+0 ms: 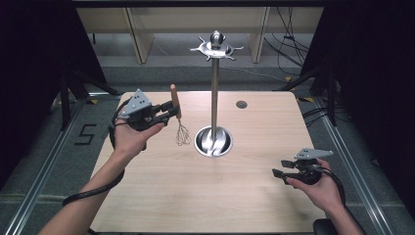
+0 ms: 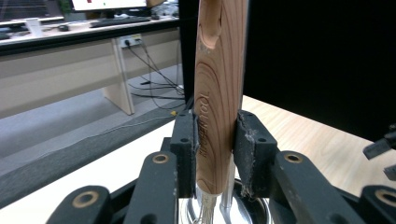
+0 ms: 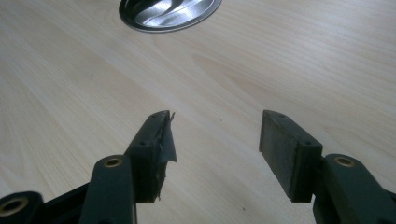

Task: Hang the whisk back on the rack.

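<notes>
A whisk with a wooden handle (image 1: 174, 100) and wire head (image 1: 183, 134) hangs upright above the table, left of the metal hanging stand (image 1: 214, 98). My left gripper (image 1: 172, 112) is shut on the handle; in the left gripper view the handle (image 2: 217, 107) is clamped between the two pads, with wires below. The stand has a round steel base (image 1: 213, 141) and a hooked crown (image 1: 217, 47) on top. My right gripper (image 1: 280, 168) hovers low over the table's right front, open, with nothing between its fingers (image 3: 214, 154).
A wooden table (image 1: 195, 186) carries the stand's base (image 3: 169, 14). A dark round grommet (image 1: 241, 104) sits at the back right. Black curtains stand on both sides, and cables lie on the floor behind.
</notes>
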Action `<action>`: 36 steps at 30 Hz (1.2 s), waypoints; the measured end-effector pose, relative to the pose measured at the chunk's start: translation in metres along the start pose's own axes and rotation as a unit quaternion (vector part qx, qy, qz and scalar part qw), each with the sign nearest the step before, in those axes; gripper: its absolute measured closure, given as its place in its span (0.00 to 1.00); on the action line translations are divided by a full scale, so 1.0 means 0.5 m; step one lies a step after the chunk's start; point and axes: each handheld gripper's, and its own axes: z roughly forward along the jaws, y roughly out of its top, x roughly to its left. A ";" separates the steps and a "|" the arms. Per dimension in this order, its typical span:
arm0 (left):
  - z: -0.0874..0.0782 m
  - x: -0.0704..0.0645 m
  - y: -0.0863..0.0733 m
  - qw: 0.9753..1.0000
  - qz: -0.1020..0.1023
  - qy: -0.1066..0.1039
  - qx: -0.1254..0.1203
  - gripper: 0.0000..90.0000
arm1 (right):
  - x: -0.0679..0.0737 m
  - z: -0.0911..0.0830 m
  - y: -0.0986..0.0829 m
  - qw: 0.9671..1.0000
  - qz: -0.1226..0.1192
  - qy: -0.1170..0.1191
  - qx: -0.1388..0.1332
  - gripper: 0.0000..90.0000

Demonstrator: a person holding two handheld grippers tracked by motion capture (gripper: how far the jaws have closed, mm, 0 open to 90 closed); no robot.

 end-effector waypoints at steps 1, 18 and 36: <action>0.001 0.003 0.002 1.000 0.002 0.000 0.005 0.78 | 0.000 -0.001 0.000 1.000 0.000 -0.001 0.001 0.49; 0.028 0.037 0.047 1.000 0.003 0.013 0.007 0.78 | 0.000 0.000 0.000 1.000 0.001 0.000 0.000 0.49; 0.038 0.046 0.096 1.000 -0.003 0.018 -0.008 0.78 | -0.001 -0.001 0.001 1.000 0.000 0.003 0.003 0.49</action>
